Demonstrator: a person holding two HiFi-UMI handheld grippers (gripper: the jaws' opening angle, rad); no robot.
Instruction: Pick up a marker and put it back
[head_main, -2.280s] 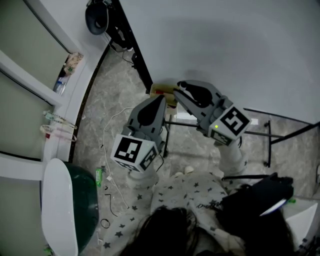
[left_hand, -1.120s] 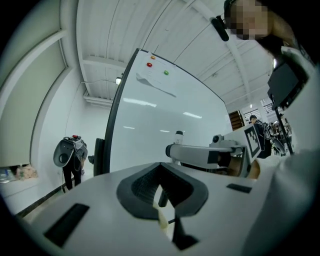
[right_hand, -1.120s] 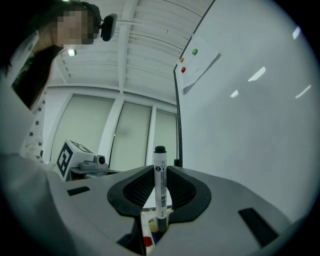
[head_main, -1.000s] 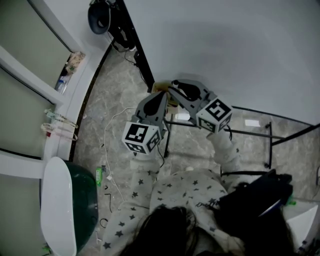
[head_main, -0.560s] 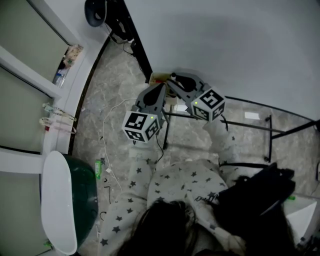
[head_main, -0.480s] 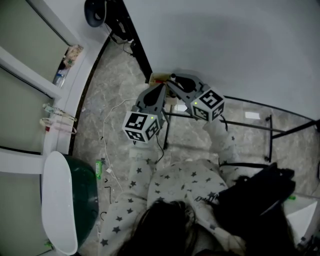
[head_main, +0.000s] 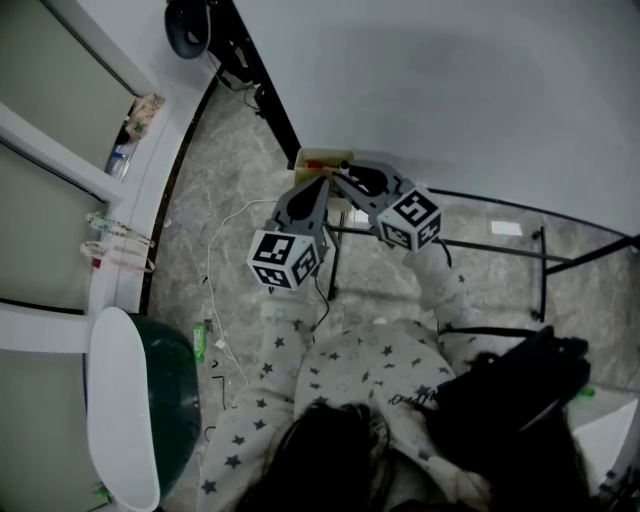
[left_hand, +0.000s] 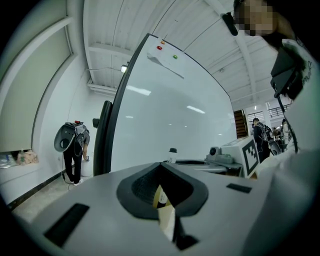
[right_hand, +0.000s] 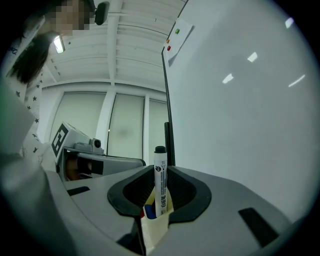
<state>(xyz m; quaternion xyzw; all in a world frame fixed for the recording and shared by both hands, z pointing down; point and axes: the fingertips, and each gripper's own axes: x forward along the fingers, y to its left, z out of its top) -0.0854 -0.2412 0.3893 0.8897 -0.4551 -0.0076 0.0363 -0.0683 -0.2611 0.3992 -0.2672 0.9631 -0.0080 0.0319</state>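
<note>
A white marker (right_hand: 160, 180) with a black cap stands upright between the jaws of my right gripper (right_hand: 159, 194), which is shut on it. Its lower end sits in a cream holder (right_hand: 152, 227) that also contains blue and red things. In the head view both grippers meet at this holder (head_main: 322, 158) on the whiteboard's (head_main: 450, 90) left edge, the right gripper (head_main: 346, 178) beside the left gripper (head_main: 322, 186). In the left gripper view, the left gripper (left_hand: 163, 194) has its jaws closed on the holder's cream wall (left_hand: 166, 217). The marker's cap (left_hand: 172, 150) shows just beyond.
The whiteboard stand's dark bars (head_main: 500, 205) run along the floor to the right. A green bin with a white lid (head_main: 125, 410) stands at lower left, and cables (head_main: 215, 300) lie on the stone floor. A black bag (head_main: 510, 400) rests at lower right.
Both grippers have moved up and closer to the cream holder at the board's edge. The right one has swung left, so the two now sit tight together.
</note>
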